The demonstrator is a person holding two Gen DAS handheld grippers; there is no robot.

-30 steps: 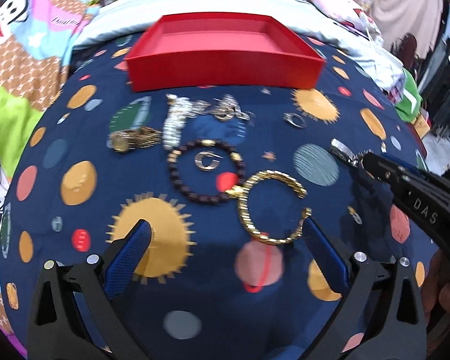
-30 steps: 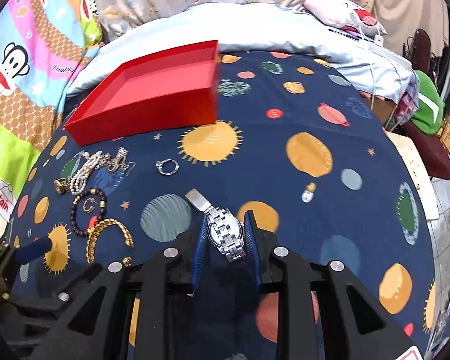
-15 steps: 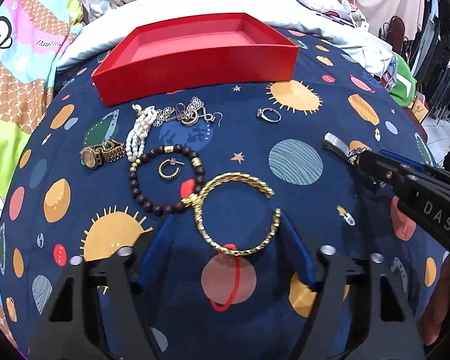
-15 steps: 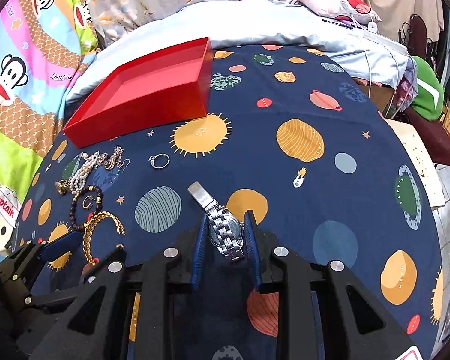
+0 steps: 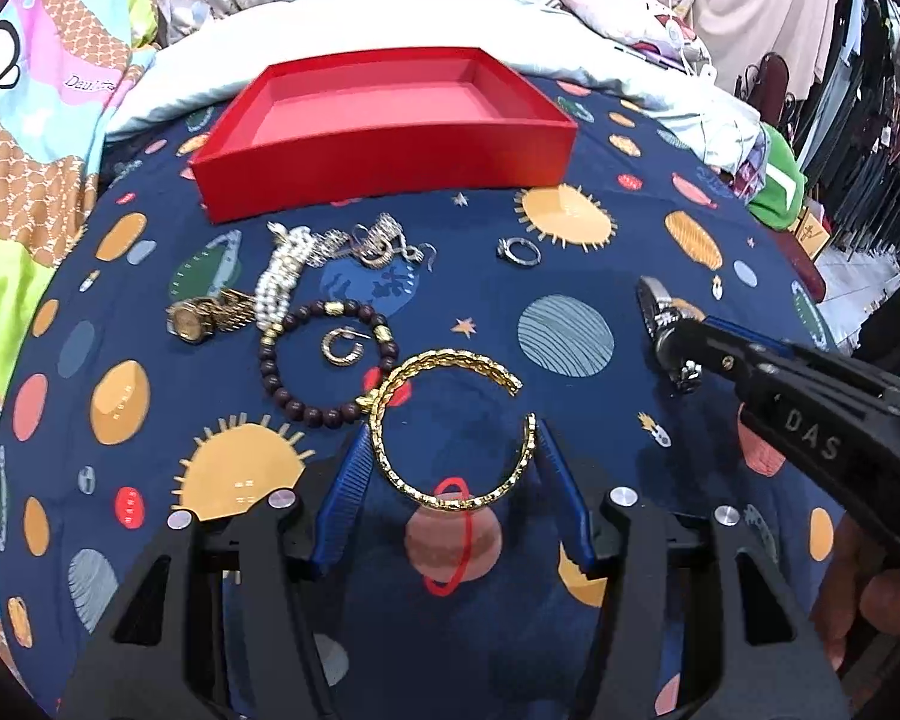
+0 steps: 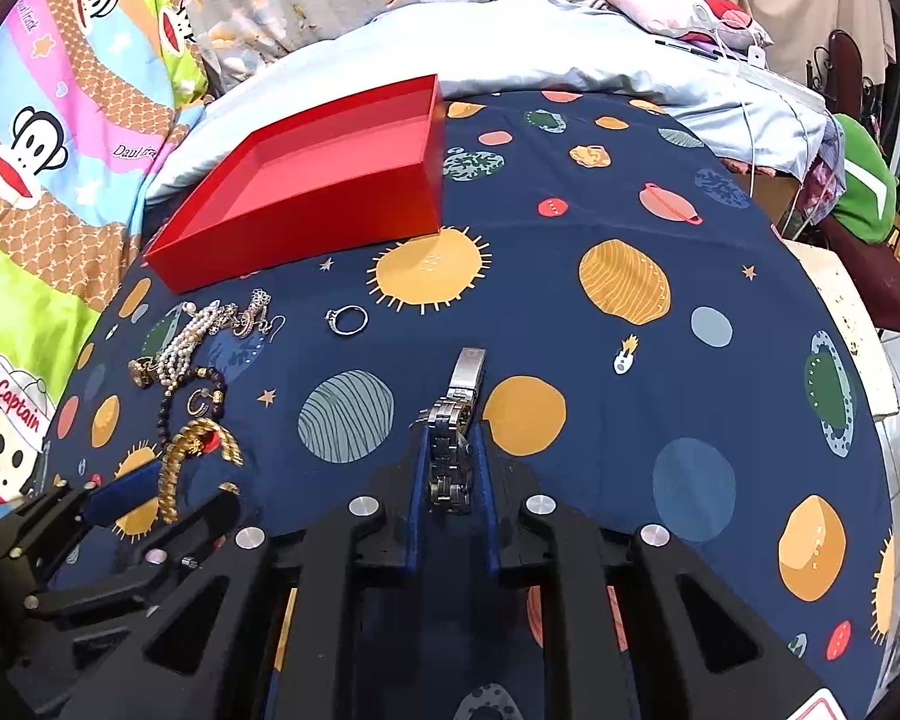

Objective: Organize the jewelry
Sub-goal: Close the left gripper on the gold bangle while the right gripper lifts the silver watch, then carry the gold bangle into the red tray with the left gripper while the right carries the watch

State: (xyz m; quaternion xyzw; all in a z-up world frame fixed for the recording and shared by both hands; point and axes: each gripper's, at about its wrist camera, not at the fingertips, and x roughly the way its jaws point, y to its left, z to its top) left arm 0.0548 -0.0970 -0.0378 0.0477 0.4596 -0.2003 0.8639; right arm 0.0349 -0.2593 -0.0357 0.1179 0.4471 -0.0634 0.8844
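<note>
1. The left gripper (image 5: 453,462) is reaching down over the navy planet-print bedspread (image 5: 570,276), and its jaws have just been closing around the gold chain bangle (image 5: 450,426); its blue pads (image 5: 354,480) are sitting against the bangle's two sides, so it is gripping the bangle, which is lying flat on the cloth.
2. The right gripper (image 6: 453,480) is clamping the silver watch (image 6: 450,456); its jaws have just been closing further, and the watch is now standing on edge between the pads, its clasp end stretching forward over the spread.
3. In the left wrist view the right gripper is showing at the right edge with the watch's band poking from its tip, and part of a hand (image 5: 876,606) is showing beneath it.
4. A dark bead bracelet (image 5: 324,360) is touching the bangle's upper-left side, and a small gold hoop earring (image 5: 342,348) is lying inside the bead ring.
5. A gold watch (image 5: 207,318) is lying beside a pearl strand (image 5: 279,282), which is running into a tangle of silver chains (image 5: 378,243).
6. A silver ring (image 5: 519,251) is lying on its own, apart from the tangle.
7. The red tray (image 5: 390,174) is sitting beyond the jewelry, holding nothing.
</note>
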